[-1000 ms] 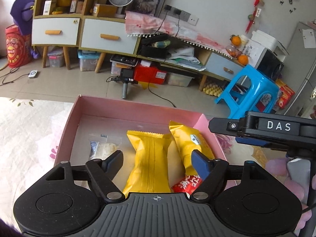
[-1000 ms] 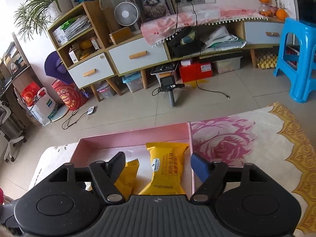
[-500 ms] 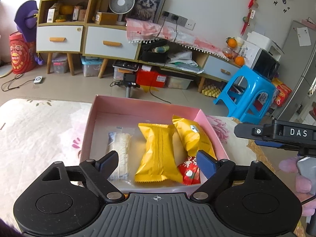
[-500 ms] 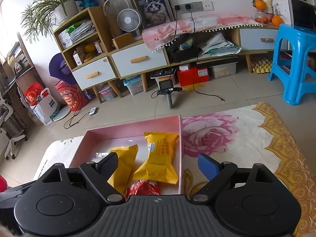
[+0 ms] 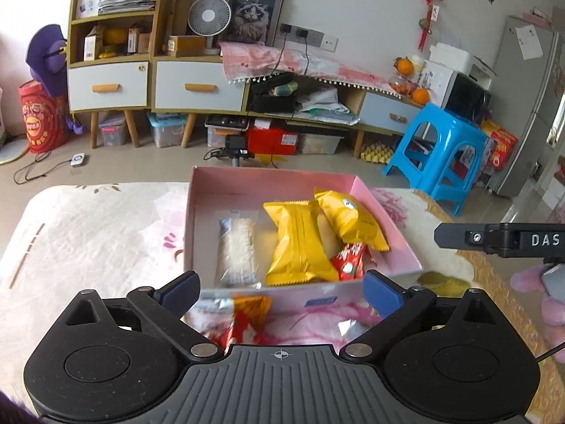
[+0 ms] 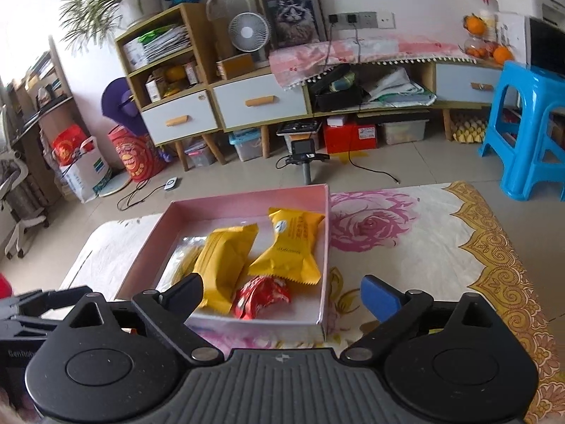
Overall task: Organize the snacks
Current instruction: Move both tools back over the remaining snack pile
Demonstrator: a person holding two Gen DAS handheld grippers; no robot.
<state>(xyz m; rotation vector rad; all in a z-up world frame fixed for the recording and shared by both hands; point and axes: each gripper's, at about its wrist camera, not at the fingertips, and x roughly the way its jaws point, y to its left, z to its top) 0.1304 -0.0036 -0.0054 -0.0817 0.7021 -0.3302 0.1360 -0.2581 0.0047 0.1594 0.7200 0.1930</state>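
Observation:
A pink box [image 5: 399,226] on the flowered cloth holds two yellow packets [image 5: 300,243] [image 5: 348,219], a red packet [image 5: 349,261] and a clear packet of white crackers [image 5: 236,247]. My left gripper [image 5: 280,293] hangs just short of the box's near wall, its jaws opening, with nothing between the pads. Under it, outside the box, lie a red-and-orange packet [image 5: 247,318] and a silvery wrapper [image 5: 348,328]. My right gripper [image 6: 282,296] hovers over the box's [image 6: 326,233] near right corner. Its jaws are opening too, above the red packet [image 6: 263,296] without touching it.
The table's far edge runs just behind the box, with floor beyond. A blue stool [image 5: 441,155] stands at the far right. A thin stick [image 5: 26,256] lies on the cloth at the left. Something pink and soft [image 5: 529,282] sits by the right gripper's body [image 5: 501,240].
Both grippers have drawn back from the box and their jaws have spread wider. The whole box and the loose packets in front of it now show.

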